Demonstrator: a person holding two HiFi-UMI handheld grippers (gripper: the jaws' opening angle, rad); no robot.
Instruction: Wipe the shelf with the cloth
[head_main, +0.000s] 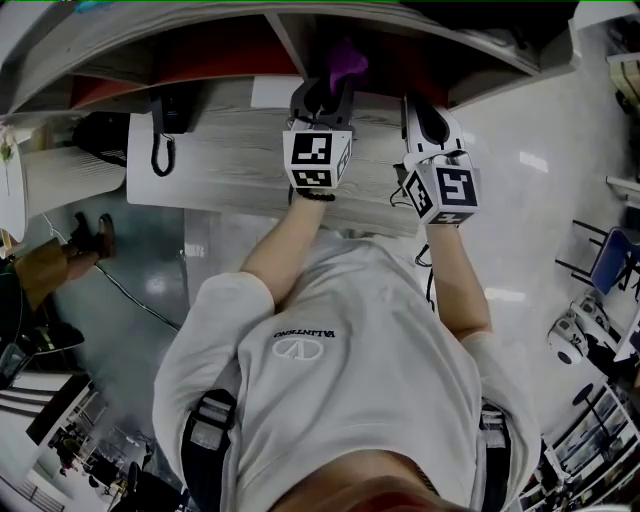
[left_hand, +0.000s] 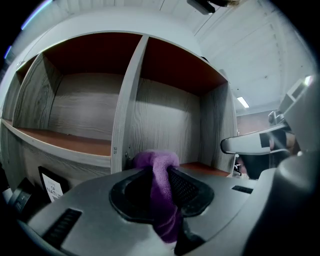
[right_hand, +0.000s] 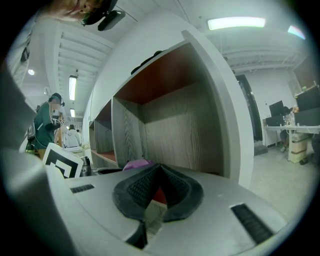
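A purple cloth is clamped in my left gripper, which is held up at the wood-grain shelf unit, just in front of its upright divider. In the left gripper view the cloth bunches above the jaws and hangs down between them, with the left gripper shut on it. My right gripper is held beside it on the right, facing the rightmost compartment. In its own view the right gripper has its pads meeting at the tips and holds nothing. The cloth peeks in from the left.
The compartments have red-brown floors and grey wood-grain walls. A black desk telephone and a small framed sign sit on the lower surface at the left. People stand in the far background. Chairs stand at the right.
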